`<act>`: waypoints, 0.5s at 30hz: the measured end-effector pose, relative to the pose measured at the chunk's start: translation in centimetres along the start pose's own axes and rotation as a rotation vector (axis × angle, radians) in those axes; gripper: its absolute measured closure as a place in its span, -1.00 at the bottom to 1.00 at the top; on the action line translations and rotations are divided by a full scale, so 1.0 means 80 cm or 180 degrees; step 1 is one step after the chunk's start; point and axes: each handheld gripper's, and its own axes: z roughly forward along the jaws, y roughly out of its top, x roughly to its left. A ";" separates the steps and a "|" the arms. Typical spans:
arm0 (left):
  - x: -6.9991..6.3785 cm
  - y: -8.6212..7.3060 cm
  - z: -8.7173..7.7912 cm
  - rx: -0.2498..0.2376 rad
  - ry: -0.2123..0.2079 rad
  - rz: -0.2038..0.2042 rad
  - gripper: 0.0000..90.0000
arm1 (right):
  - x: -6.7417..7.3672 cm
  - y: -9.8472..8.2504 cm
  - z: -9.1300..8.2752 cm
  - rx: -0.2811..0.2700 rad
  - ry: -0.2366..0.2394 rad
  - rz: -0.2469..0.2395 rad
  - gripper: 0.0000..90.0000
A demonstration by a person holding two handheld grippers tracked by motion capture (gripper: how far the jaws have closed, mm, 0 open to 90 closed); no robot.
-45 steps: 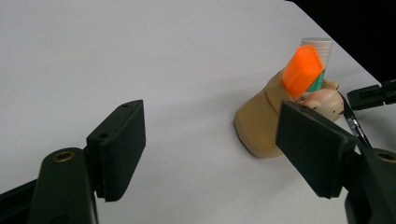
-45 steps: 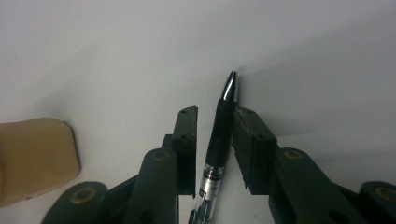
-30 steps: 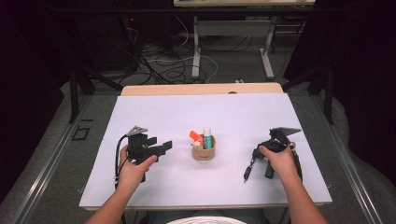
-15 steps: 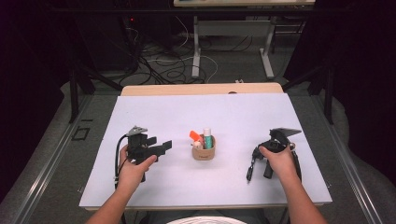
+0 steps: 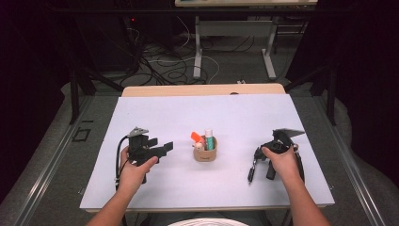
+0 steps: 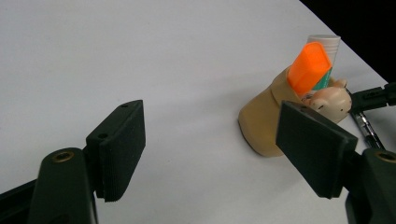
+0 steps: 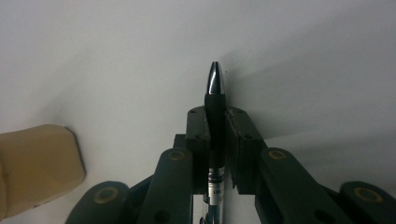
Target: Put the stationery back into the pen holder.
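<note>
1. We have the pen [image 7: 215, 100] clamped in the right tool [image 5: 252, 175], its jaws closed tight on the black barrel with the silver tip sticking out past them. In the high view the pen [image 5: 252, 170] hangs low over the white table [image 5: 155, 117], right of the tan holder [image 5: 205, 154].

2. The left tool [image 5: 164, 148] stands open with nothing between its pads, aimed at the holder from the other side and apart from it.

3. The step in hand, as we judge it, is carrying the pen to the holder. To do it well we should lift first so the tip clears the rim, then come in from above.

4. The holder is already crowded — an orange cap [image 6: 310, 66], a white-topped tube [image 6: 324, 44] and a small pig-like figure [image 6: 329, 99] — so we should aim for whatever gap is left and loosen the grip only once the pen is well inside.

5. The holder looks light; the open left tool could steady its wall if the pen nudges it.

6. The right gripper view gives the grip itself — pen centred between the jaws — and one corner of the holder [image 7: 37, 168].

7. The left gripper view gives the contents close up; the high view gives the overall layout.
</note>
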 end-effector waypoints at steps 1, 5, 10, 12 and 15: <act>0.000 0.000 0.000 -0.0001 -0.0001 0.0001 -0.46 | 0.000 0.000 -0.001 -0.0014 0.0014 -0.0004 0.79; 0.000 0.000 0.000 -0.0002 -0.0002 0.0003 -0.46 | 0.003 -0.001 -0.003 -0.0090 0.0052 -0.0022 0.79; 0.001 0.000 0.000 0.0000 0.0004 0.0009 -0.46 | 0.006 -0.002 -0.010 -0.0232 0.0222 -0.0093 0.79; 0.000 0.000 0.000 0.0003 0.0009 0.0021 -0.46 | 0.005 -0.001 -0.015 -0.0264 0.0230 -0.0189 0.79; -0.001 -0.001 0.001 0.0010 0.0023 0.0058 -0.47 | 0.006 0.000 -0.019 -0.0342 0.0356 -0.0277 0.79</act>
